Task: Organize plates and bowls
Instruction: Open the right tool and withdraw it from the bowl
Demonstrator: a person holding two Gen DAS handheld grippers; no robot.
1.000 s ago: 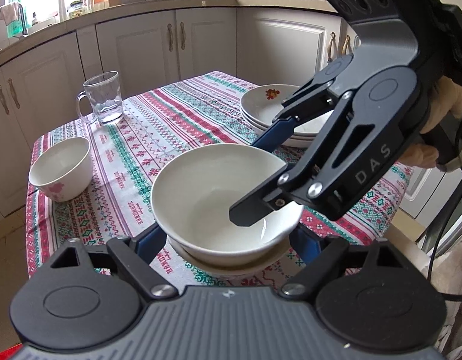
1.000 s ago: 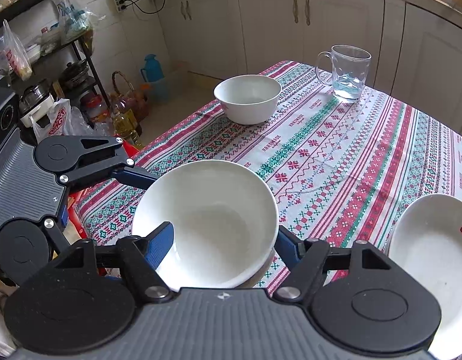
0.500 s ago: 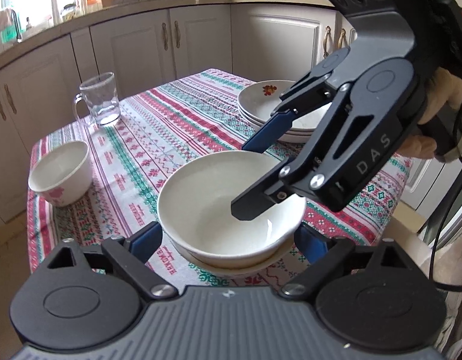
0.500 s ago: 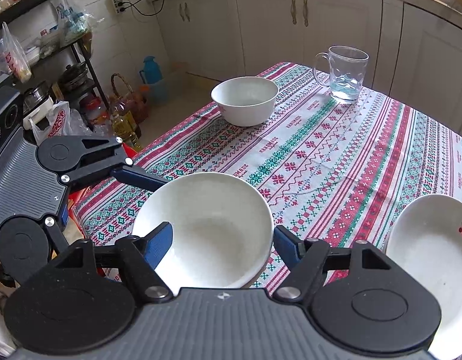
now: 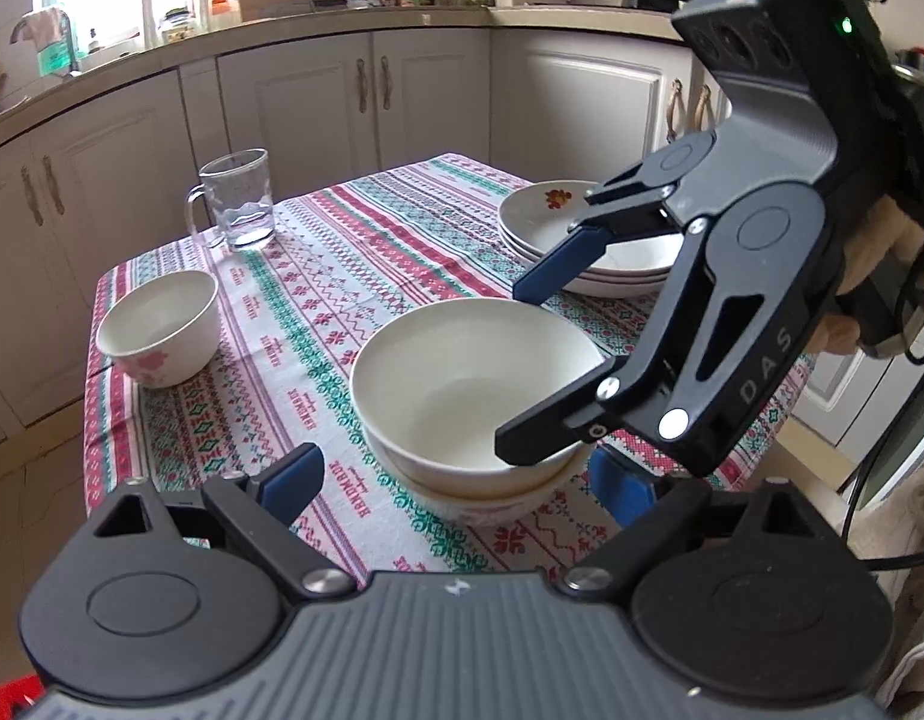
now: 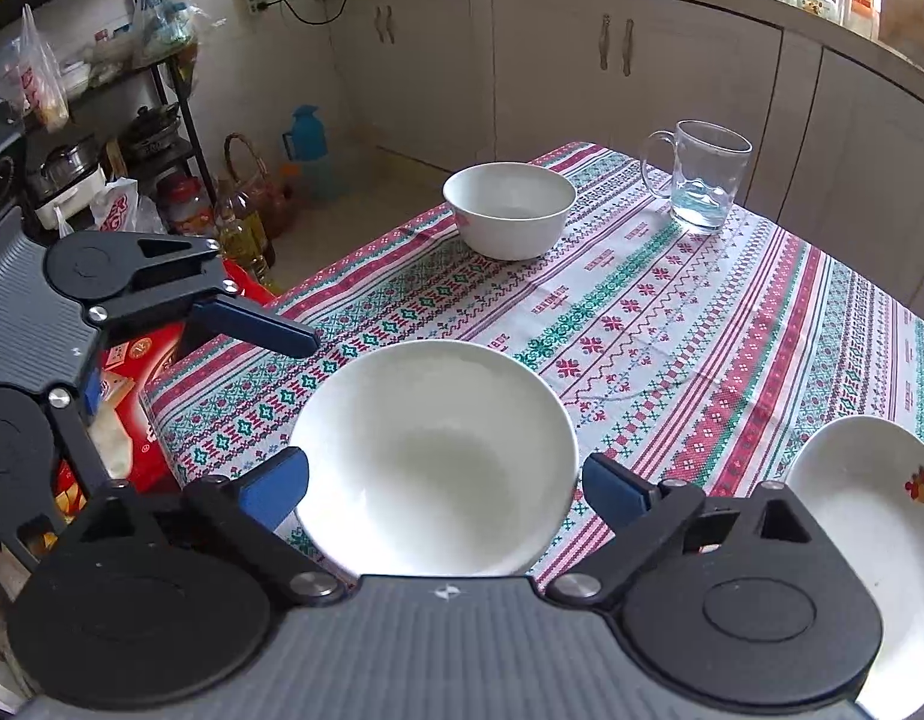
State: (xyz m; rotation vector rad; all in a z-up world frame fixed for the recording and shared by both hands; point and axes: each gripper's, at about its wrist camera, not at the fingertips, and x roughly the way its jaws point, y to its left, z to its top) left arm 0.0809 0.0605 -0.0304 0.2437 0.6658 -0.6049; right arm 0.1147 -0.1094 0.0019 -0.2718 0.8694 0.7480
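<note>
Clearly "DAS" marks my right gripper (image 5: 525, 372), released astride the stacked bowl (image 5: 462, 384); my left gripper (image 5: 456, 477) gapes too.

Glass mug (image 5: 237, 199) on patterned tablecloth (image 5: 354, 252), white cabinets (image 5: 366, 102)

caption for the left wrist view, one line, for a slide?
Right gripper open over a white bowl nested in a second bowl on the patterned tablecloth, stacked plates behind.
</note>
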